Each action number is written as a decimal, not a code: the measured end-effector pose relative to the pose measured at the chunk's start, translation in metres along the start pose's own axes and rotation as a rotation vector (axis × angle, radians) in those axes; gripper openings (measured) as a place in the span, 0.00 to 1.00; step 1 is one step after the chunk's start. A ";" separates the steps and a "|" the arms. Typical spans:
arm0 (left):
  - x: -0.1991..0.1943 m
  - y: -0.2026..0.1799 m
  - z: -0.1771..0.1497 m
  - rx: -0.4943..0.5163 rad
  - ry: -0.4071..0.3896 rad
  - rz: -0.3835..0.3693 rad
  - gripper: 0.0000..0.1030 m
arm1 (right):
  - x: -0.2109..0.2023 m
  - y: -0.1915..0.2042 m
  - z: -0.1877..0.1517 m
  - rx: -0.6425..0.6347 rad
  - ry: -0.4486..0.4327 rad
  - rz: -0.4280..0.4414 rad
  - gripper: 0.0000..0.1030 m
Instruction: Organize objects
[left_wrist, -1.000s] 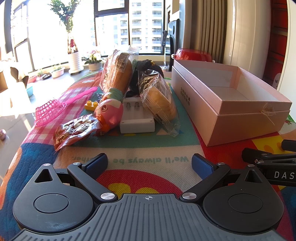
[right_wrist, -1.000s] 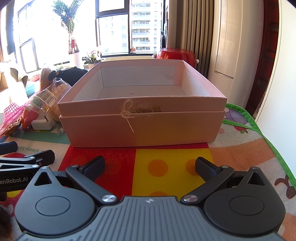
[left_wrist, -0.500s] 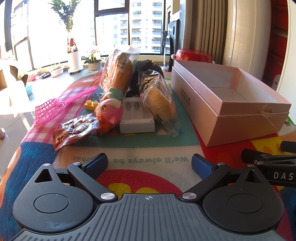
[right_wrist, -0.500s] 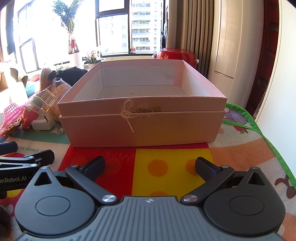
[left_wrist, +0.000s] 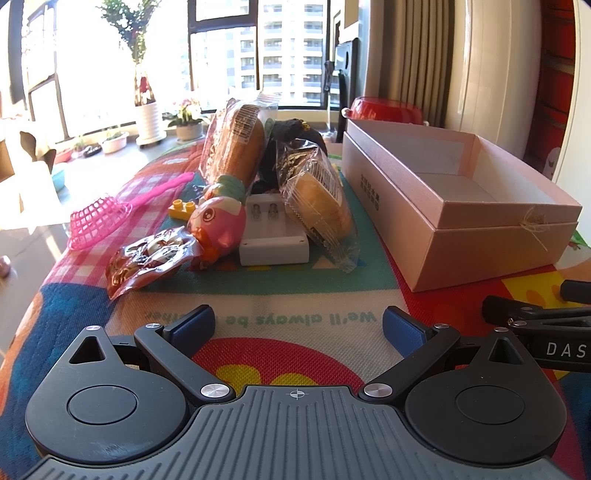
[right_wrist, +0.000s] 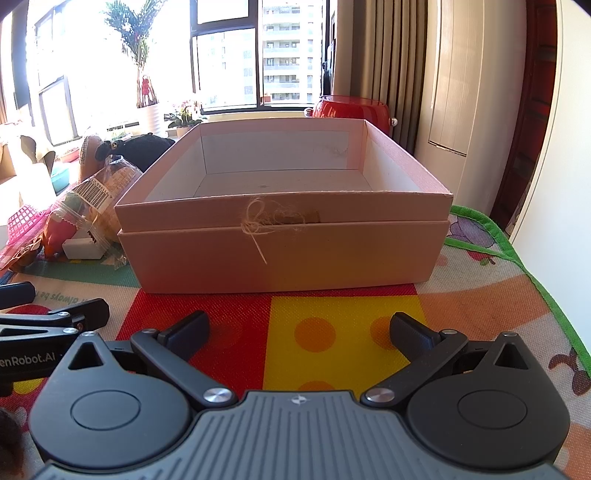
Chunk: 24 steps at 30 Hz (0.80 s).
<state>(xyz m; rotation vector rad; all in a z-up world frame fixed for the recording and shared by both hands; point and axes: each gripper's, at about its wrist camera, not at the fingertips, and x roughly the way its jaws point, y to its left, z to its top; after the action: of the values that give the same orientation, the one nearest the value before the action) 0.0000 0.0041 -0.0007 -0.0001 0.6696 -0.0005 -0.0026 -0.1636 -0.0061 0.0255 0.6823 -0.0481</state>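
An open, empty pink box (left_wrist: 480, 236) (right_wrist: 284, 254) stands on the colourful mat. Left of it lies a pile: two wrapped bread rolls (left_wrist: 317, 199) (left_wrist: 236, 147), a white battery holder (left_wrist: 273, 236), a pink fish toy (left_wrist: 218, 225), a brown snack packet (left_wrist: 147, 258), a yellow brick (left_wrist: 181, 209), a pink net scoop (left_wrist: 99, 221) and a black item (left_wrist: 291, 136). My left gripper (left_wrist: 297, 326) is open and empty, short of the pile. My right gripper (right_wrist: 299, 332) is open and empty, in front of the box.
A red pot (right_wrist: 351, 110) stands behind the box. Windows and potted plants (left_wrist: 147, 118) are at the far end. The mat's green edge (right_wrist: 517, 258) and a white wall lie to the right. The other gripper shows at each view's side (left_wrist: 535, 321) (right_wrist: 55, 321).
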 end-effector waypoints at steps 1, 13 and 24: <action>0.000 -0.001 0.000 0.005 0.000 0.004 0.99 | 0.000 0.000 0.000 0.000 0.000 0.000 1.00; -0.003 0.002 -0.001 0.012 0.000 0.007 0.98 | -0.001 -0.001 0.000 -0.005 0.015 0.008 1.00; -0.047 0.045 0.011 0.091 -0.144 -0.046 0.96 | 0.000 -0.007 0.008 -0.054 0.109 0.049 1.00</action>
<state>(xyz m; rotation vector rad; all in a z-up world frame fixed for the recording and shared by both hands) -0.0297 0.0494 0.0368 0.0718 0.5245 -0.0749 0.0022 -0.1711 0.0006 -0.0065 0.7909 0.0192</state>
